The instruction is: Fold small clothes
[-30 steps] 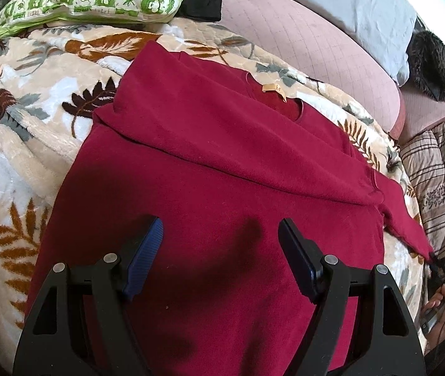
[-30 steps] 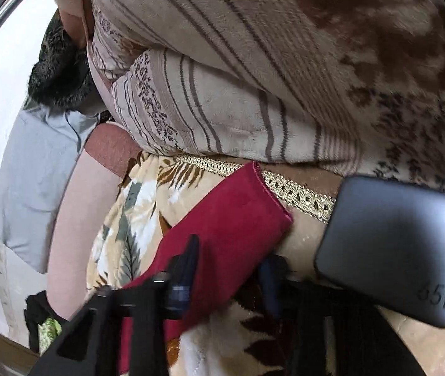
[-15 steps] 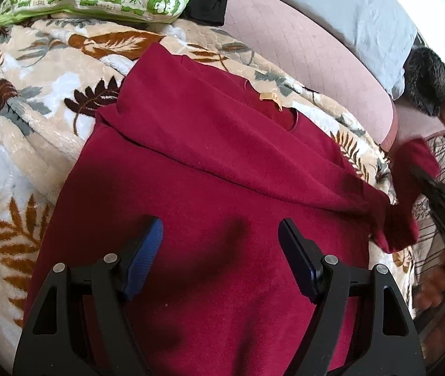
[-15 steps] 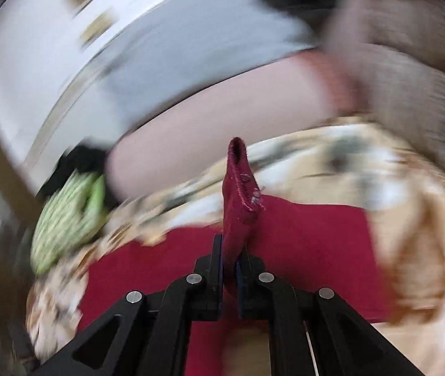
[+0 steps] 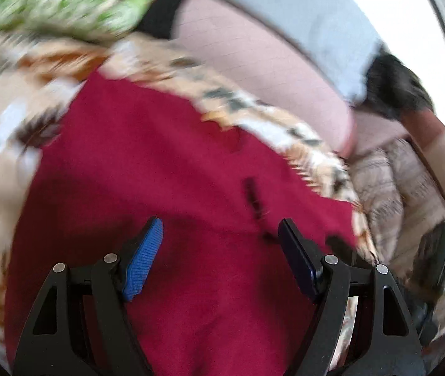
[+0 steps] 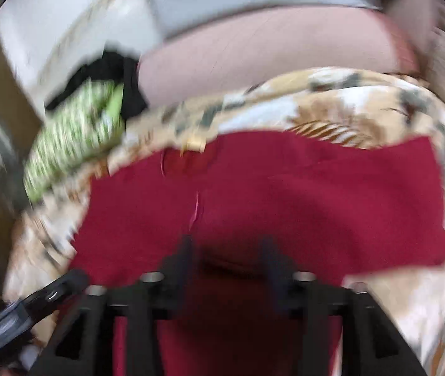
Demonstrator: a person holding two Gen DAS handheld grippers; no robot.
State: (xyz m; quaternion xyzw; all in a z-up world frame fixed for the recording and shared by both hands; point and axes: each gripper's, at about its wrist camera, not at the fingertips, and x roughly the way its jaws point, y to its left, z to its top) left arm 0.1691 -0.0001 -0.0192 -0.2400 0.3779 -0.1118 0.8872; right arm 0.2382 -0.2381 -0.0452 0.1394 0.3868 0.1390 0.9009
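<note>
Over on the left: my left claw [image 5: 221, 253] hangs above the red garment [image 5: 166, 169], jaws spread wide, nothing between them. I judge it's parked there so it can drop onto the cloth and pin it or take an edge.
Blue pads: the left pad [image 5: 144, 260] faces inward, clear of the fabric as far as I can tell.
Garment position: the red garment lies spread on the leaf-print bedspread [image 5: 0, 119], laid flat, which is what a clean fold wants.
Neck label: a small tan tag [image 6: 195, 143] sits at the far edge in the right view, so the collar end points away from me.
Right side: my right claw [image 6: 225, 255] is low over the near part of the garment [image 6: 316, 200], jaws parted; blur hides the tips, but I see no cloth between them.
Sleeve side: a red flap [image 6: 410, 156] reaches out to the right, which I read as waiting to be folded in.
Backdrop: green patterned cushion [image 6: 75, 131] and pink bolster [image 6: 269, 53] sit behind, well apart from the work.
Caution: both views are smeared, so fine creases are beyond me.
</note>
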